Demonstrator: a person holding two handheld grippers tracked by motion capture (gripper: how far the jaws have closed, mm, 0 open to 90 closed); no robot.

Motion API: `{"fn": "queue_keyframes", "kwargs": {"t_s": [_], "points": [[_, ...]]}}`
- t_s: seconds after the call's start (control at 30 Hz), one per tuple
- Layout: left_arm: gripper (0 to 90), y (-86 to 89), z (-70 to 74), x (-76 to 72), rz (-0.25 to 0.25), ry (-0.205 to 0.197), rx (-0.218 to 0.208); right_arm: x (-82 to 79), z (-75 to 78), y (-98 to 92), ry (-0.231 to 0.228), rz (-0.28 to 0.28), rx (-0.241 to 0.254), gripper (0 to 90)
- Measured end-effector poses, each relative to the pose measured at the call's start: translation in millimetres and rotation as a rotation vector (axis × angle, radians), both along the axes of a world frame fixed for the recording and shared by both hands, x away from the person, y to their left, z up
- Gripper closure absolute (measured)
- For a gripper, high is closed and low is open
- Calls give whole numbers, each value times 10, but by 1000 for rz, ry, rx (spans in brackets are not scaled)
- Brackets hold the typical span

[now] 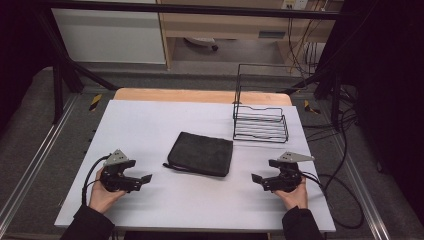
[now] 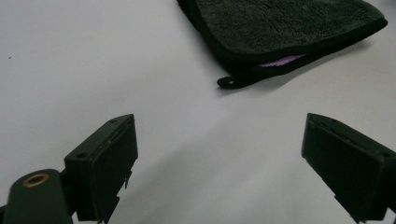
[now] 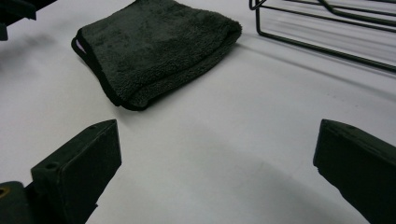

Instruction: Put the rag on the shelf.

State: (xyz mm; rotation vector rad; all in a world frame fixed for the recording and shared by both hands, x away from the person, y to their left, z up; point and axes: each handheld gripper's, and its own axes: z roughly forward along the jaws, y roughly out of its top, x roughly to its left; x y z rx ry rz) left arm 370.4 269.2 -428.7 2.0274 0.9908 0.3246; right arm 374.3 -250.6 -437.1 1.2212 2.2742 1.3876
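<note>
Ideally both grippers would close in on the folded towel together, each coming in low over the desk and taking a near corner, since a thick, soft fold like this will probably bunch or slide if only one side is pinched. The left gripper rests at the near left of the desk with its jaws spread wide and nothing between them; the right gripper mirrors it at the near right, jaws likewise wide apart and empty. The towel lies flat in the middle of the desk, between the two grippers and a little beyond them, well clear of both sets of jaws. In the left gripper view the towel's hanging loop pokes out from the nearest corner, ahead of the open jaws, and would make a handy first target. Behind the towel to the right stands a black wire rack, near it but not touching.
</note>
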Motion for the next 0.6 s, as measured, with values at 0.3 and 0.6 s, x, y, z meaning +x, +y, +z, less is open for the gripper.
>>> {"fn": "queue_keyframes", "kwargs": {"t_s": [0.3, 0.6], "points": [[227, -137, 135, 102, 35, 39, -35, 6, 35, 248, 2, 39, -25, 46], [323, -416, 221, 279, 45, 43, -18, 33, 58, 372, 16, 32, -36, 87]]}}
